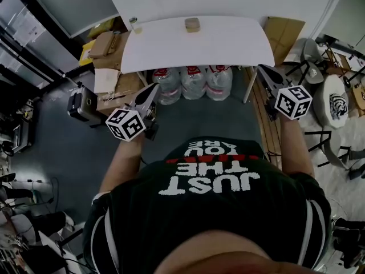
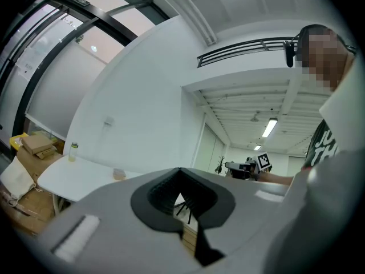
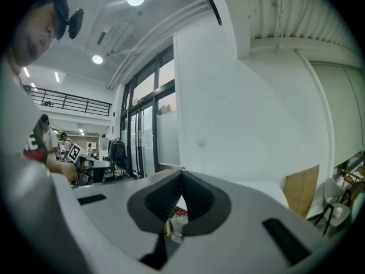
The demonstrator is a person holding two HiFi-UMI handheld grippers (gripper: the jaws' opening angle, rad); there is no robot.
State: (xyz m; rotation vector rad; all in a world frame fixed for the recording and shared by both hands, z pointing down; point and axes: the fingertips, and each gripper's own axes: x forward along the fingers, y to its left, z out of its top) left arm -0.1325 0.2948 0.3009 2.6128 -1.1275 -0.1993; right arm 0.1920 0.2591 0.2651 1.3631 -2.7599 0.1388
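I stand before a white table (image 1: 228, 44) with both grippers held up in the air, short of its near edge. My left gripper (image 1: 153, 90) is shut with nothing in it and points toward the table's left front corner. My right gripper (image 1: 262, 68) is also shut on nothing, near the right front corner. On the table's far side lie a small tan block (image 1: 192, 24) and a small bottle (image 1: 135, 24) of yellowish liquid. The left gripper view has the left gripper (image 2: 181, 173) with jaws together, and beyond it the table (image 2: 74, 178), bottle (image 2: 73, 151) and block (image 2: 118, 174). In the right gripper view the right gripper (image 3: 182, 174) is closed too.
Three large water bottles (image 1: 194, 81) stand under the table. Cardboard boxes (image 1: 108, 44) are piled at its left, with a black and silver case (image 1: 82, 104) on the floor nearby. A cardboard sheet (image 1: 283, 33) leans at the right, beside chairs (image 1: 319, 56).
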